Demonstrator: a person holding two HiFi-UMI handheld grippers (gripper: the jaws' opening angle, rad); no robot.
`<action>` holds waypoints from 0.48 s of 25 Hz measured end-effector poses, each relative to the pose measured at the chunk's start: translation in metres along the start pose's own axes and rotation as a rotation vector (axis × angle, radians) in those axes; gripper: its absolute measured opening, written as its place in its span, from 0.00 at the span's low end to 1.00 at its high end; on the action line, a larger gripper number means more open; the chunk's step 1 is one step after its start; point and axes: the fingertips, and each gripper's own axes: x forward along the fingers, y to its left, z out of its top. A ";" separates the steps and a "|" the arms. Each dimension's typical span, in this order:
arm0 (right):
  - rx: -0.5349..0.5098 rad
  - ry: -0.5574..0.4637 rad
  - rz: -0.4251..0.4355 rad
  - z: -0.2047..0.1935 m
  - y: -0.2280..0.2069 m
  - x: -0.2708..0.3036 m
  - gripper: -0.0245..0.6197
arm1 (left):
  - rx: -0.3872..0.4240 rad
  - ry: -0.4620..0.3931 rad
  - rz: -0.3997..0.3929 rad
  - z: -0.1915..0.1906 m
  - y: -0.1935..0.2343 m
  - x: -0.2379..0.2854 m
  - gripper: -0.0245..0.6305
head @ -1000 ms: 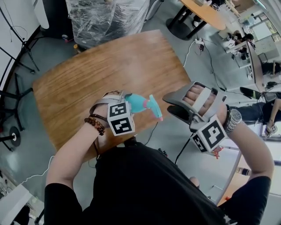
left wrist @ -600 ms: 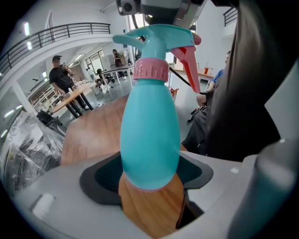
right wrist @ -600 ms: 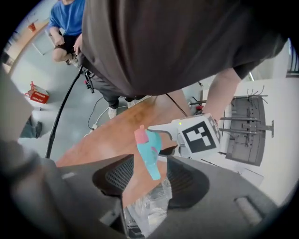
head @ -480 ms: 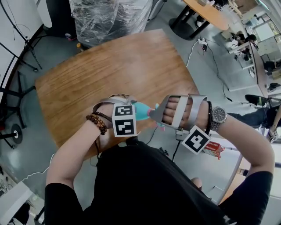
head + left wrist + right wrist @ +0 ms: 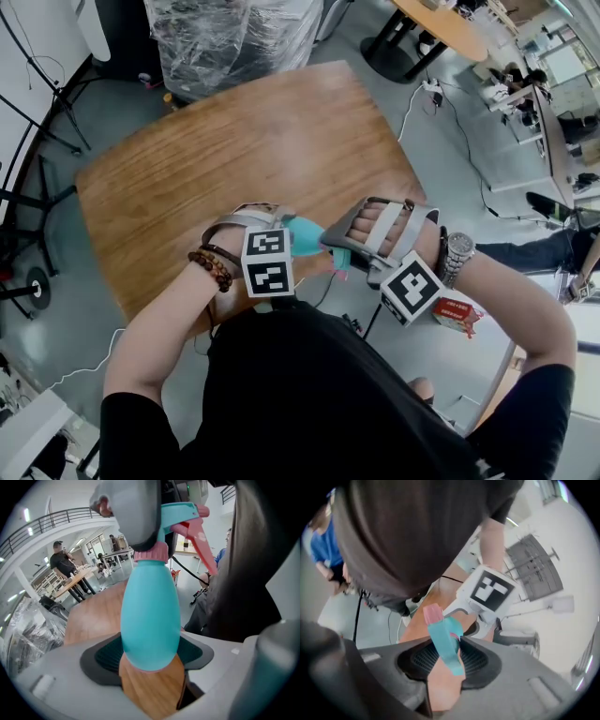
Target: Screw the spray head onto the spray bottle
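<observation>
spray bottle [image 5: 150,616]: teal, egg-shaped body, held up in the air just over the near edge of the bench, right in front of the person's chest. Its base sits between the left claw's pads and its neck points toward the right claw.
spray head [image 5: 443,641]: teal with a pink trigger and a pink collar, sitting on the bottle's neck. How tightly it's threaded on, can't tell tbh.
left claw [image 5: 151,665]: clamped on the spray bottle's lower body, with both ribbed pads pressed against its sides.
right claw [image 5: 446,660]: its jaws are closing, with the spray head between the two ribbed pads. The pads are right next to it, but I wouldn't call it a firm grip.
marker cubes: there's one on each claw, both facing up at the head camera, left [image 5: 267,264] and right [image 5: 411,289].
wrists: bead bracelet [image 5: 208,267] on the left, wristwatch [image 5: 457,248] on the right.
bench [image 5: 234,141]: brown wood-grain top with rounded corners.
background: a big bundle wrapped in clear plastic [image 5: 234,37] sits past the bench's far edge.
</observation>
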 end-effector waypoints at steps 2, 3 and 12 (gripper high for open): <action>0.254 -0.040 0.022 -0.003 -0.007 0.002 0.23 | -0.013 -0.011 0.025 -0.002 0.003 0.000 0.62; 0.374 -0.064 0.034 -0.004 -0.010 0.004 0.23 | -0.020 -0.017 0.038 -0.003 0.005 0.000 0.62; 1.237 -0.133 0.119 -0.032 -0.030 0.020 0.23 | -0.146 -0.070 0.190 -0.008 0.026 0.009 0.61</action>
